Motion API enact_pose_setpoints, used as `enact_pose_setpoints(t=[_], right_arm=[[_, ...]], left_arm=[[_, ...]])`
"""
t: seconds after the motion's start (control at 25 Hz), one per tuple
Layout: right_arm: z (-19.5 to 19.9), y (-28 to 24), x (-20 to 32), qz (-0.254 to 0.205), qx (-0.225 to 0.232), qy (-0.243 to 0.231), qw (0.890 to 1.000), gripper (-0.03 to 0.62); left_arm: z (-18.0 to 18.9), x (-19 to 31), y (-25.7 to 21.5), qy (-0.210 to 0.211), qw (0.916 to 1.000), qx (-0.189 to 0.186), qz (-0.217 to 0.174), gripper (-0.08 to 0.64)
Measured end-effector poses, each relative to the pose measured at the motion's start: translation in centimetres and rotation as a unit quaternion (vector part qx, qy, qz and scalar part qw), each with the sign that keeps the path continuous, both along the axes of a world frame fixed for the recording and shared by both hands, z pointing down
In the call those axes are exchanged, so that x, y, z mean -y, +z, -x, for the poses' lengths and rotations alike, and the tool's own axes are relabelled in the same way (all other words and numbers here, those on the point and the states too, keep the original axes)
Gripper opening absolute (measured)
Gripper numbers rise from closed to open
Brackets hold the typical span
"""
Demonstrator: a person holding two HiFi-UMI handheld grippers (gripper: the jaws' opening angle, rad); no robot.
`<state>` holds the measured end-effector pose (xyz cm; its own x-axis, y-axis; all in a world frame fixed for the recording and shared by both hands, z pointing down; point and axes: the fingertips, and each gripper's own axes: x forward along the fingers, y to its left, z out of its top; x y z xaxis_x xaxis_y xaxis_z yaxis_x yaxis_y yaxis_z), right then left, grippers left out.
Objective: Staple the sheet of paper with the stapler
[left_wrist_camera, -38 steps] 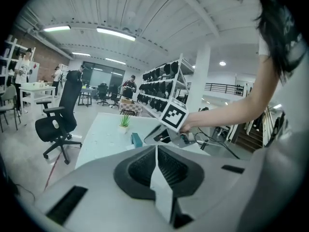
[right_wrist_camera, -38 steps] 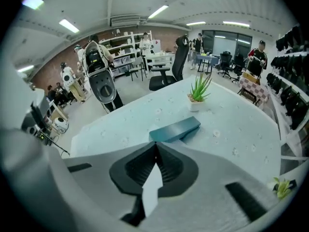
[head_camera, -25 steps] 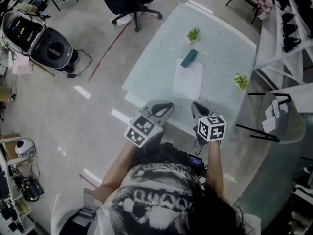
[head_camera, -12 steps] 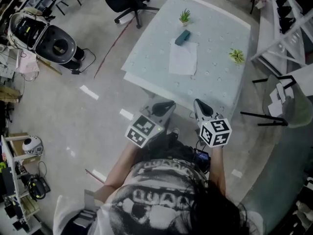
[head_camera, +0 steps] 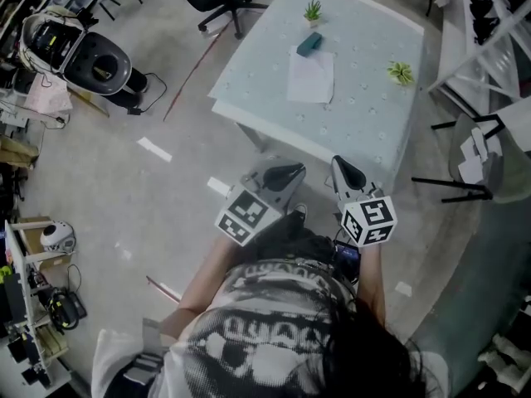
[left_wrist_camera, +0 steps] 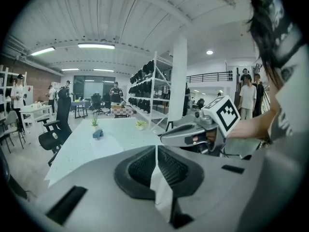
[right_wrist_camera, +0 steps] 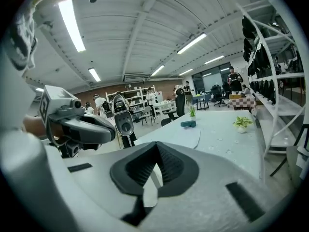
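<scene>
Backed away from the counter (head_camera: 365, 114) within the last second, with left claw (head_camera: 284, 173) and right claw (head_camera: 343, 167) now over the floor short of its near edge, both clenched on nothing. Left lying on that counter, well out of reach: sheet of paper (head_camera: 312, 77), with stapler (head_camera: 309, 44) at its far corner. Probably no stapling in hand right now; calls for a fresh approach before any press.

Bright ceiling tubes (right_wrist_camera: 71, 25), sharp, fisheye-curved edges
</scene>
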<state>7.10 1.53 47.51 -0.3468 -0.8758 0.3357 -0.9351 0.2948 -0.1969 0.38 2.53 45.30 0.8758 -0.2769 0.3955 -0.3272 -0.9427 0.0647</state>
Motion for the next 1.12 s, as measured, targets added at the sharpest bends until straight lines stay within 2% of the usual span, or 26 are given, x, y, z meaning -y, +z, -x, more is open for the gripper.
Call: enact_pose_setpoints(t=[0.64, 1.12], right_arm=[[0.5, -1.2, -1.8, -0.013, -0.013, -0.012, 1.000, -0.009], [-0.8, -1.2, -2.0, -0.014, -0.023, 0.004, 1.000, -0.009]], left_arm=[[0.4, -2.2, -0.3, 0.007, 0.9999, -0.007, -0.006, 0.012], [0.8, -2.9, 0.2, 0.015, 0.9998, -0.008, -0.006, 0.012]])
